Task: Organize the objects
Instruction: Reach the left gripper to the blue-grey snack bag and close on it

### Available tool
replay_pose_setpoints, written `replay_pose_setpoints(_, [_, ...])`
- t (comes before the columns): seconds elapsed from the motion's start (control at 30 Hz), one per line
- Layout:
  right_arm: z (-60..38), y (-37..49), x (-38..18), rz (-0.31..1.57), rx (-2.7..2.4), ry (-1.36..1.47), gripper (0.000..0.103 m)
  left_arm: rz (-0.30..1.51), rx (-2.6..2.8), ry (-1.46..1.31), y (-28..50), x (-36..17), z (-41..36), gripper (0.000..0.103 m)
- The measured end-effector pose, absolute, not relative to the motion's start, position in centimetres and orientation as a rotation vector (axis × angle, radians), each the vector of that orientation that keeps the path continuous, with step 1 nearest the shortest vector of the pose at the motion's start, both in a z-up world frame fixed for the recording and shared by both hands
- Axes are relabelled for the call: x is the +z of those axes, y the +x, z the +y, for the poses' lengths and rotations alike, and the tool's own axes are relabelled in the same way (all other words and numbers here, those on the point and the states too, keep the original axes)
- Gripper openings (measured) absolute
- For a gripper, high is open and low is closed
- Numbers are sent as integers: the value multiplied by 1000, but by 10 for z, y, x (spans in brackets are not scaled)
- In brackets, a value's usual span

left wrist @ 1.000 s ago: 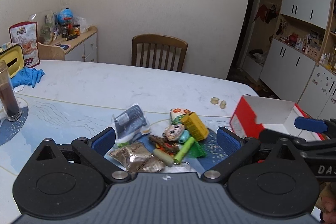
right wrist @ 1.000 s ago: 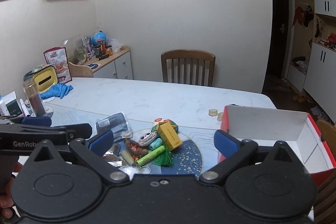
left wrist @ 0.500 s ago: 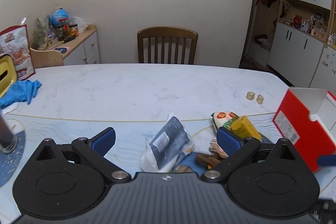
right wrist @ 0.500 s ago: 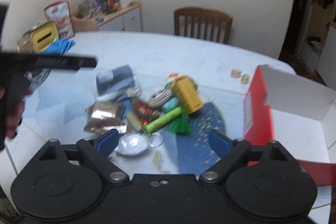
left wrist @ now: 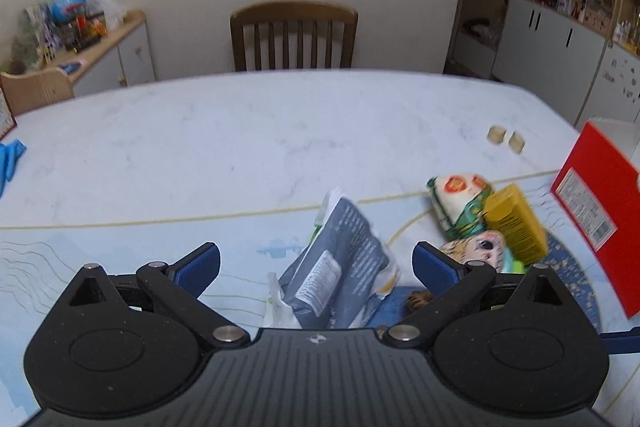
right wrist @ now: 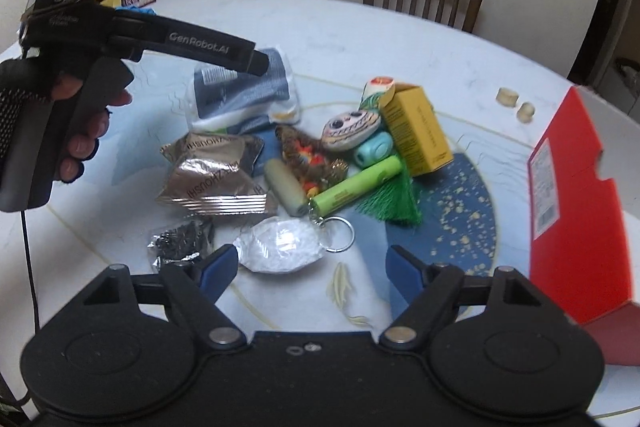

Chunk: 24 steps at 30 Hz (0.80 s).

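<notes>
Both grippers hang over a heap of small things near the near edge of the table (left wrist: 280,131), with a red box (right wrist: 576,195) standing open toward its right edge. The left gripper (left wrist: 316,265) has its jaws spread wide, and the dark grey packet (left wrist: 340,267) lies between them but untouched. The right gripper (right wrist: 310,265) is also spread, its jaws having just been closing a little, with the white pouch (right wrist: 280,245) and its key ring under the gap, nothing pinched.

The step in hand looks like a first pick from the pile, presumably for the red box. To do it well, each gripper should settle on one thing only: the packet is thin and slack, so the left should come down over a raised fold rather than scrape along the table. The white pouch is soft; the right should close across its middle and clear of the ring, which could snag the green tube (right wrist: 356,187) it hangs from.

The right wrist view shows the whole heap: silver foil packs (right wrist: 216,179), the yellow carton (right wrist: 416,131), a painted face charm (right wrist: 350,129), a green tassel (right wrist: 394,203), and the person's hand (right wrist: 84,131) on the left gripper's handle. The left wrist view hides most of these behind its own body, but shows the far edge of the table and the chair (left wrist: 294,35).
</notes>
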State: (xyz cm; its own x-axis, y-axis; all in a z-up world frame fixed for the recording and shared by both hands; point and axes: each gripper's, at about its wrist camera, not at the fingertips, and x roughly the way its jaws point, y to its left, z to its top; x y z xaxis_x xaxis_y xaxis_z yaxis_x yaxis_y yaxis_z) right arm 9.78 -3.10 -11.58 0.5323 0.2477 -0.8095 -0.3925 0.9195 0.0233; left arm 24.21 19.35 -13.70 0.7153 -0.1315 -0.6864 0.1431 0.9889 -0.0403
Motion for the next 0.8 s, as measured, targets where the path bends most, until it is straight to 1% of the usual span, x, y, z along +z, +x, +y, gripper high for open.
replay_pose_setpoints(0.1, [-25, 102, -122, 950, 396, -183, 77, 818, -145, -19, 254, -148, 200, 102])
replay_pose_setpoints(0.2, [-21, 107, -128, 963, 403, -186, 72, 848, -160, -76, 262, -155, 207, 102])
replay_pose_setpoints(0.27, [-20, 110, -130, 969, 406, -182, 68, 850, -177, -87, 263, -157, 208, 100])
replay_pose_setpoints(0.33, [-19, 113, -131, 970, 410, -176, 65, 859, -194, -79, 265, -158, 207, 90])
replay_pose_setpoints(0.37, [-19, 114, -131, 971, 415, -170, 62, 863, -206, -76, 265, -159, 206, 87])
replay_pose_setpoints(0.43, [-17, 114, -132, 972, 427, -173, 59, 869, -224, -71, 264, -160, 204, 75])
replay_pose_setpoints(0.47, [-16, 114, -132, 972, 430, -178, 57, 873, -235, -76, 264, -160, 204, 72])
replay_pose_setpoints(0.53, [-15, 115, -131, 971, 434, -183, 55, 881, -246, -77, 265, -161, 204, 59])
replay_pose_setpoints(0.67, [-14, 114, -129, 970, 432, -178, 48, 876, -267, -65, 263, -159, 204, 48])
replay_pose_setpoints(0.7, [-14, 113, -129, 968, 430, -179, 47, 874, -274, -61, 262, -158, 204, 41])
replay_pose_setpoints(0.8, [-14, 111, -127, 965, 431, -182, 44, 871, -275, -40, 261, -154, 201, 36])
